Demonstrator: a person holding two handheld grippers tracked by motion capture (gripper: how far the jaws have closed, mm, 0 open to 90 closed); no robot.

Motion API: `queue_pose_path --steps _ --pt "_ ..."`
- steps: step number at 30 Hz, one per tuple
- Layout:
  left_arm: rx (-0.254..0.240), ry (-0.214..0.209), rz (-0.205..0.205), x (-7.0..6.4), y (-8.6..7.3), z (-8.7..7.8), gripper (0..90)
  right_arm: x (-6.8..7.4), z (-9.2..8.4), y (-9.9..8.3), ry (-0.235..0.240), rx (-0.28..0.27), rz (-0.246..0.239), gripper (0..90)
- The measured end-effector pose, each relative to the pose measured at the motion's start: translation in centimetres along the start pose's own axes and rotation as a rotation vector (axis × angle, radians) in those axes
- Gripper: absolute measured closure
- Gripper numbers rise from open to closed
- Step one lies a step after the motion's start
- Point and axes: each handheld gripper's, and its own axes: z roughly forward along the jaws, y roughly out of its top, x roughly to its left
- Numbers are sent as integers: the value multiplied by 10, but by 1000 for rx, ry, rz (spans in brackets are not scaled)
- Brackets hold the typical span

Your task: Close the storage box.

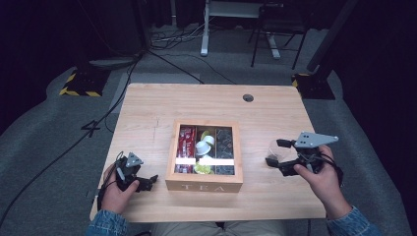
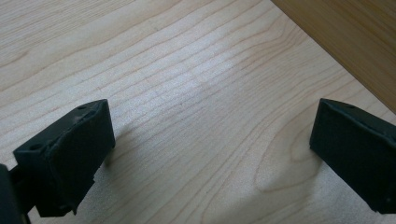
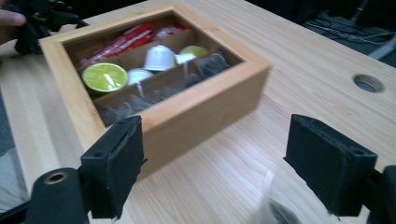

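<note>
Between spread right gripper (image 3: 212, 168) fingers (image 3: 114, 163), clear tea sachet (image 3: 280, 205), released, untouched.

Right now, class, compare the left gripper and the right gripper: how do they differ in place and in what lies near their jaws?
The left gripper sits low at the tea box's front left corner; the right gripper is raised to the box's right. Bare table lies between the left gripper's jaws; a clear sachet lies by the right gripper's jaws, unpressed. Both are open and hand-held.
</note>
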Motion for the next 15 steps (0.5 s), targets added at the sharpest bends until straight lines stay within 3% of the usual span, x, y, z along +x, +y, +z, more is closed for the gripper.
queue_pose_path --steps 7,15 --pt "0 2 -1 0 0 0 2 -30 -18 -18 -74 17 79 180" --pt "-1 2 -1 0 0 0 2 -59 -27 -46 -121 63 139 173"
